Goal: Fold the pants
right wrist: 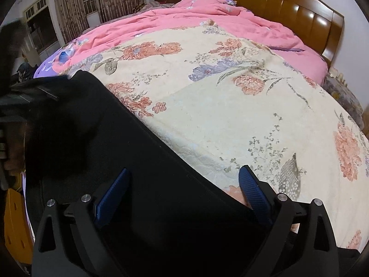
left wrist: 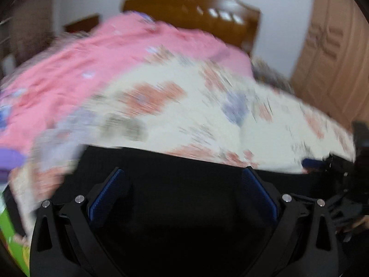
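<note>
1. a wooden headboard stands at the far end of the bed, with a pink quilt bunched just before it.
2. a cream floral blanket covers the near half of the bed.
3. the black pants lie flat across the blanket's near left part.
4. the right gripper hangs over the pants, jaws spread, nothing pinched.
5. the left gripper, in a blurred view, has jaws spread over the pants.

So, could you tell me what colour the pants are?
Black pants, clearest in the right wrist view.
</note>
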### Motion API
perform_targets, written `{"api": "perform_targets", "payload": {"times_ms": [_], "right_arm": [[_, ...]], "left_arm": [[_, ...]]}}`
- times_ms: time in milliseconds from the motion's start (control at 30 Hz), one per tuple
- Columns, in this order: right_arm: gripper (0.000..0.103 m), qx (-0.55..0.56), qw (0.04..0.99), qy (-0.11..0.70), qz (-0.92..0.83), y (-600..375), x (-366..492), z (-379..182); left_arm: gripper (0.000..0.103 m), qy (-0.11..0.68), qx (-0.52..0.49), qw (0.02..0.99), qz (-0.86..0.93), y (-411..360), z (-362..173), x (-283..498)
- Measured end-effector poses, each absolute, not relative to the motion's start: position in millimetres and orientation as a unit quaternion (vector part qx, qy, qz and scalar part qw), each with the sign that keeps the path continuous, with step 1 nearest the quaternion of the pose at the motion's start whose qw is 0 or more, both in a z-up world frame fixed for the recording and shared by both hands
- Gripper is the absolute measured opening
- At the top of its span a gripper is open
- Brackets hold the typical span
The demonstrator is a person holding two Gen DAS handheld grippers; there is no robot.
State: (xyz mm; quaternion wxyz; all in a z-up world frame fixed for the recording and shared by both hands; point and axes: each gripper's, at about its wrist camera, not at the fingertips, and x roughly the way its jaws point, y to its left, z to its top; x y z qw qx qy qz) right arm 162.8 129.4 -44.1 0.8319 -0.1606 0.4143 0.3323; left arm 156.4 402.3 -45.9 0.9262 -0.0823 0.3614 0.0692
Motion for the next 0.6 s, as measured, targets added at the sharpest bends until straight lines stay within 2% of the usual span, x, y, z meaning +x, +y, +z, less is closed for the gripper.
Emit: {"api": "perform_targets", "payload": {"times_ms": [100,267,433,500,600], "right_arm": [[0.092,-0.142,0.831,0.392,0.369,142.4,143.0,-26.1],[0.092,-0.221,0.778,0.345,0.477,228.0,77.8,-5.9],[0.089,-0.298,0.709,0.356,0.531,311.2,35.2,-32.2],[0.084,-0.297,0.699,0.375,0.531,330.5,34.2,-42.0],[0.085,-0.317,0.702,0.368,0.521,347.3,31.8,-49.9]], "left_arm": [[0.101,0.340,-0.074,0.926,0.146,440.4,-31.4,119.6],[0.101,0.386,-0.072,0.882,0.258,508.5,-40.6,87.1],[0.101,0.396,-0.085,0.874,0.270,520.2,-48.7,52.8],[0.101,0.399,-0.089,0.871,0.273,520.8,-51.2,40.2],[0.101,0.399,-0.100,0.869,0.274,523.6,-54.2,21.2]]}}
